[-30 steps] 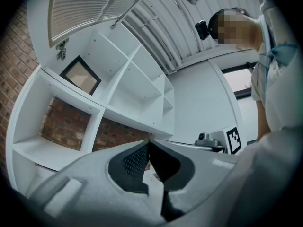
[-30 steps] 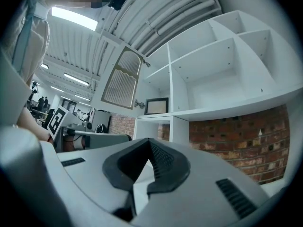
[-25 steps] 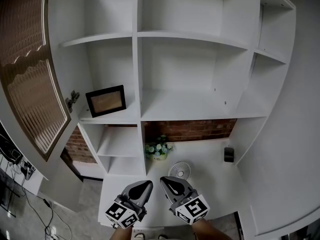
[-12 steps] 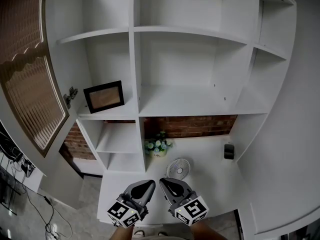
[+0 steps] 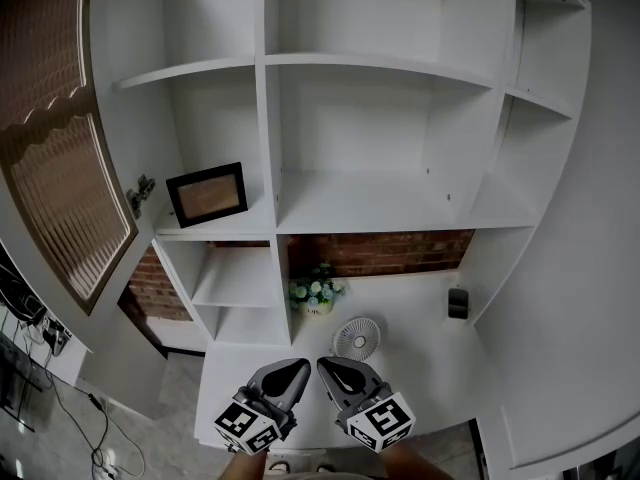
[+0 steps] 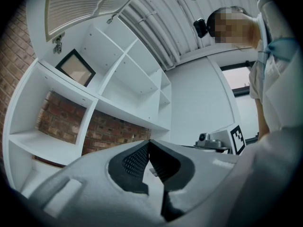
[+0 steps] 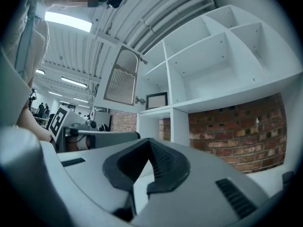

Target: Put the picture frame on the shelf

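Observation:
The black picture frame (image 5: 207,194) stands upright on the left shelf (image 5: 230,230) of the white wall unit, next to the open cabinet door. It also shows small at the upper left in the left gripper view, the frame (image 6: 75,67), and in the right gripper view, the frame (image 7: 156,100). Both grippers hang low, well in front of the desk edge. My left gripper (image 5: 296,368) is shut and empty, jaw tips touching. My right gripper (image 5: 325,365) is also shut with nothing in it. The two tips almost meet each other.
A small flower pot (image 5: 316,298), a white desk fan (image 5: 358,338) and a small dark object (image 5: 457,304) sit on the white desk (image 5: 430,358). A ribbed brown cabinet door (image 5: 55,168) stands open at the left. The other shelf compartments hold nothing.
The view has shifted slightly, so the shelf and frame sit a little higher in the picture. Both grippers stay shut in the same low place.

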Motion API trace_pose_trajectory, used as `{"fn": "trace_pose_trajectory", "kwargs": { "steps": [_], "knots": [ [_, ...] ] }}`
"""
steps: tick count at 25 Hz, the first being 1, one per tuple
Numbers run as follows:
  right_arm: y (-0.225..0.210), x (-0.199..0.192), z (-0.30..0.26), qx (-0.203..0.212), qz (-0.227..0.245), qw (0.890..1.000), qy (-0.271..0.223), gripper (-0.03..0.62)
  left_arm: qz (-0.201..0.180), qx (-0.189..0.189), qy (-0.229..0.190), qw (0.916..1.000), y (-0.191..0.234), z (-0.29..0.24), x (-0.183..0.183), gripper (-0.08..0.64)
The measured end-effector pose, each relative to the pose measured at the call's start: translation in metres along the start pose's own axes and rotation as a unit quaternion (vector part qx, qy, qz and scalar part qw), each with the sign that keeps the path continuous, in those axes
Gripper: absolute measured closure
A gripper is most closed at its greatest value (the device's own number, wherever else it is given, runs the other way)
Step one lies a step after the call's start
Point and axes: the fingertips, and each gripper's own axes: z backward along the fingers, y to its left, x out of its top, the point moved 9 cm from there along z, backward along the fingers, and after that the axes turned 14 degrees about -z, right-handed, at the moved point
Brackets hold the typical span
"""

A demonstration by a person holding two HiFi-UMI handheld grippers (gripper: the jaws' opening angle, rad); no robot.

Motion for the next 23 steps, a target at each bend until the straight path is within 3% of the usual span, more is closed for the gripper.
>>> {"fn": "trace_pose_trajectory", "kwargs": {
  "steps": [23],
  "knots": [
    [-0.0012, 0.0007, -0.0059, -0.003, -0.006, 1.0, 0.002, 0.578, 0.002, 0.001, 0.0, 1.0, 0.0074, 0.0008, -0.0008, 0.551]
  ]
}}
